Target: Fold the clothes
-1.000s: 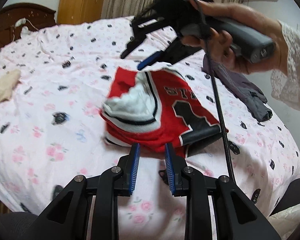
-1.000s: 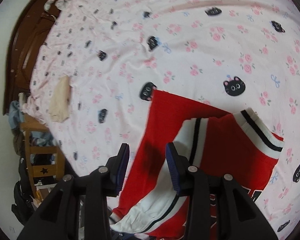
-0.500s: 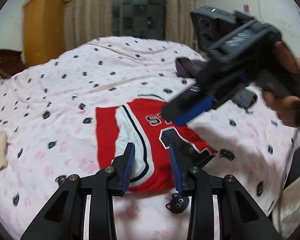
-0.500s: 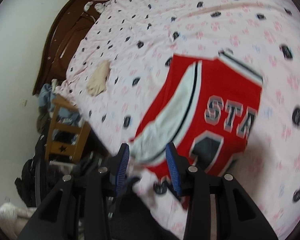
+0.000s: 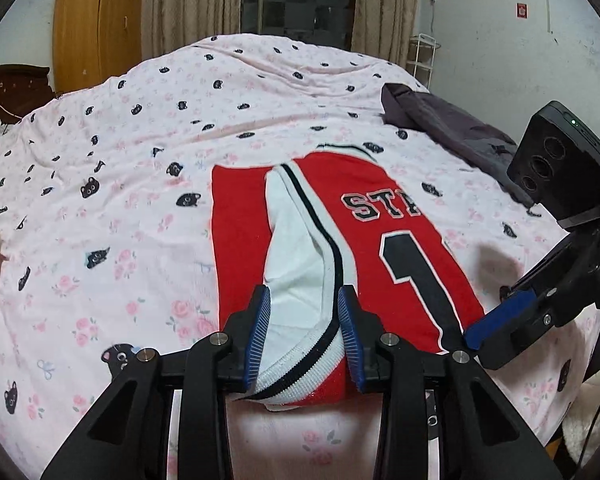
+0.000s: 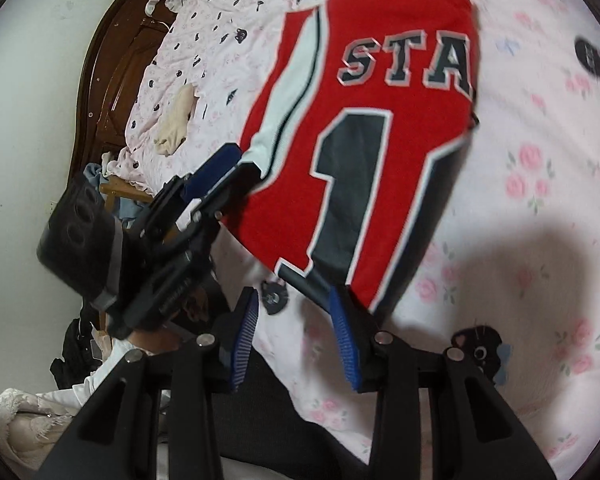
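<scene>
A red jersey with white and black trim, "STA" lettering and a black "1" lies partly folded on the bed. It also shows in the right wrist view. My left gripper is open, its blue pads on either side of the jersey's near white-trimmed edge. My right gripper is open over the sheet at the jersey's near corner, one pad next to the hem. The right gripper also shows in the left wrist view, by the jersey's right side.
The bed has a pink sheet with roses and black cats. A dark grey garment lies at the far right. A beige cloth lies near the dark wooden headboard. A wooden chair with clothes stands beside the bed.
The jersey was let down and now lies flat on the bed. My left gripper moved in over its near edge. My right gripper swung down to its right near corner.
</scene>
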